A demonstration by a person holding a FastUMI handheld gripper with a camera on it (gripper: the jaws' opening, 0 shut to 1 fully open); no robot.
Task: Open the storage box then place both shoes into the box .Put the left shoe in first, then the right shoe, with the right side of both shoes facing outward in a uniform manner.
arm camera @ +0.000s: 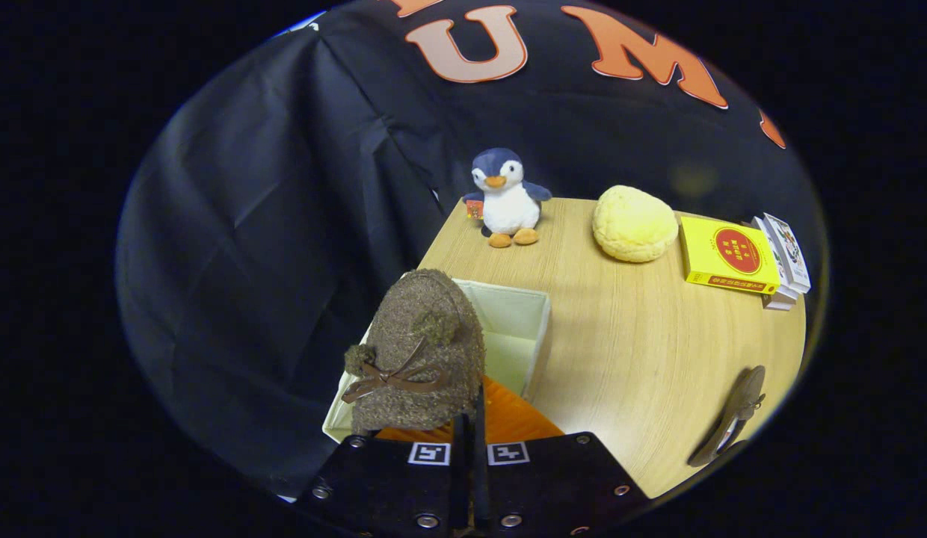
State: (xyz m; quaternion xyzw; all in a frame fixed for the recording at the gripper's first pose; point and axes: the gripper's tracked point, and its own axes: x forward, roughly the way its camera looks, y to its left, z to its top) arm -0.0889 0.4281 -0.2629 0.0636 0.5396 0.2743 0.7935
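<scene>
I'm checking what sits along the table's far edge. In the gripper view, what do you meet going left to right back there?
Penguin plush → round yellow bun-shaped cushion → yellow box → stack of small white boxes. Nearer, the gripper holds a brown fuzzy shoe over the open storage box.

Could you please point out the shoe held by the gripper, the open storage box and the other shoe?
Held shoe (pixel 419 351): gripper view, fuzzy upper.
Storage box (pixel 537 340): gripper view, right wall.
Other shoe (pixel 733 422): gripper view, sole side.

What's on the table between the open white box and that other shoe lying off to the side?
Nothing: in the gripper view, bare wooden table runs from the storage box to the second shoe. The gripper holds a brown fuzzy shoe over the box.
</scene>
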